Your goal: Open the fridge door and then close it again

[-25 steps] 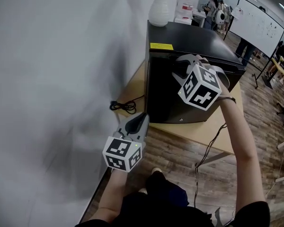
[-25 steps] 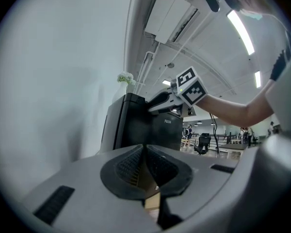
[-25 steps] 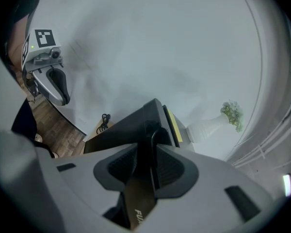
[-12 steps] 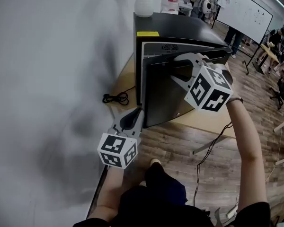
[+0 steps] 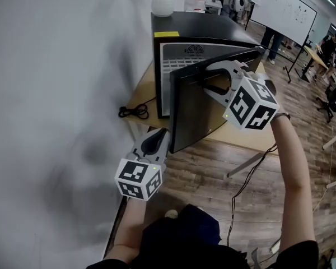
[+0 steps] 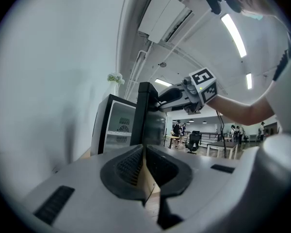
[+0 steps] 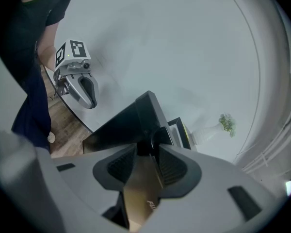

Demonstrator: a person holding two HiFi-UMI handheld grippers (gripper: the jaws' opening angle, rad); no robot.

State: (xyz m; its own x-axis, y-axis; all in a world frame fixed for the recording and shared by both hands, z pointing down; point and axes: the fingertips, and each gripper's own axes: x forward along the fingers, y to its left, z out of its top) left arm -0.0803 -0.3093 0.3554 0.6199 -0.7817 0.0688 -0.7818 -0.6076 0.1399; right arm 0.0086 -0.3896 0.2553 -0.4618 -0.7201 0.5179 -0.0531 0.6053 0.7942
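On the fridge [image 5: 207,24] top a yellow label [image 5: 163,34] is stuck, print unreadable tbh. The fridge door [image 5: 193,111] is swung half open, top edge clamped in the right hand-held gripper [image 5: 207,78], jaws just eased wider. Left hand-held gripper [image 5: 165,134] is pressed together, empty, just in front of the fridge, open floor [image 5: 213,172] below.

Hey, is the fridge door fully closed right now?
No, the fridge door stands swung partway out, with the white interior showing behind it.
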